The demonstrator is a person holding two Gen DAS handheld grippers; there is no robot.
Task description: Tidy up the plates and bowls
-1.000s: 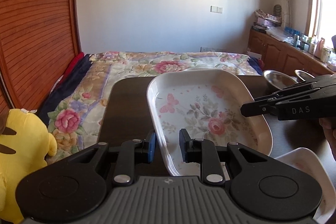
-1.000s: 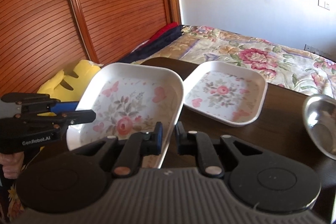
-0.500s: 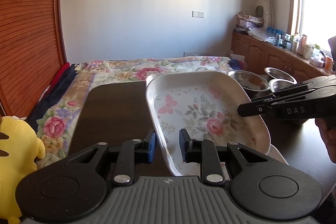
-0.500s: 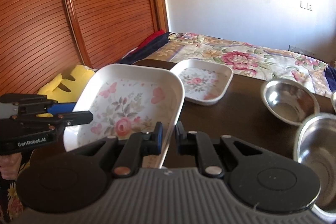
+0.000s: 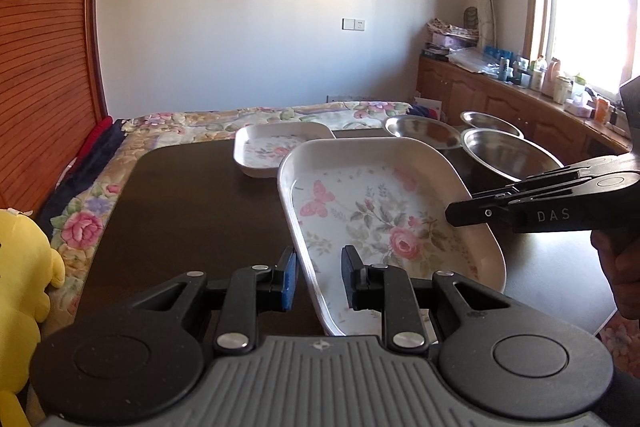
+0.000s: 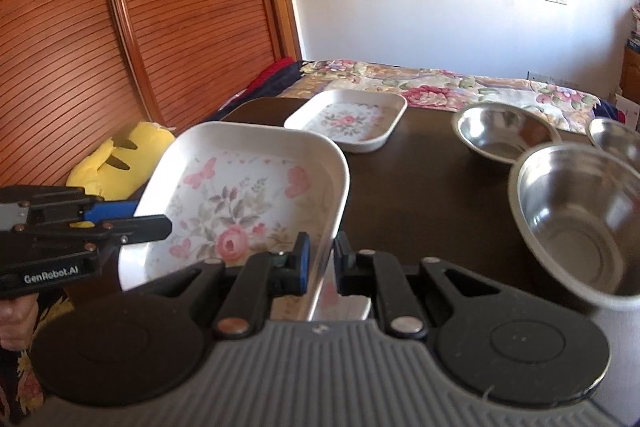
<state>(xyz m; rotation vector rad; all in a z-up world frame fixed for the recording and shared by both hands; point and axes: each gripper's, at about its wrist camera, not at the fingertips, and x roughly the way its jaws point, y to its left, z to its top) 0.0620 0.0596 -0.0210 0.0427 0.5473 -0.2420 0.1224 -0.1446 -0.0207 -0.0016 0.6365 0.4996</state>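
A large white floral plate [image 5: 380, 219] hangs above the dark table [image 5: 192, 207], held from both sides. My left gripper [image 5: 319, 279] is shut on its left rim and shows in the right wrist view as well [image 6: 120, 227]. The right gripper [image 6: 322, 259] is shut on the right rim of the same plate [image 6: 240, 195], and its fingers reach in from the right in the left wrist view [image 5: 460, 215]. A smaller floral plate [image 5: 280, 147] [image 6: 348, 119] lies at the table's far side. Three steel bowls [image 6: 500, 131] [image 6: 576, 215] [image 6: 616, 141] stand to the right.
A bed with a flowered cover [image 5: 260, 115] runs along the table's far edge. A yellow plush toy [image 5: 20, 287] sits at the left, by the wooden slatted doors [image 6: 80, 27]. A cluttered wooden cabinet [image 5: 520, 95] stands under the window. A hand [image 5: 624, 267] holds the right gripper.
Both grippers have carried the large plate to the right over the table. The smaller plate has come into the left wrist view, and the steel bowls now lie closer.
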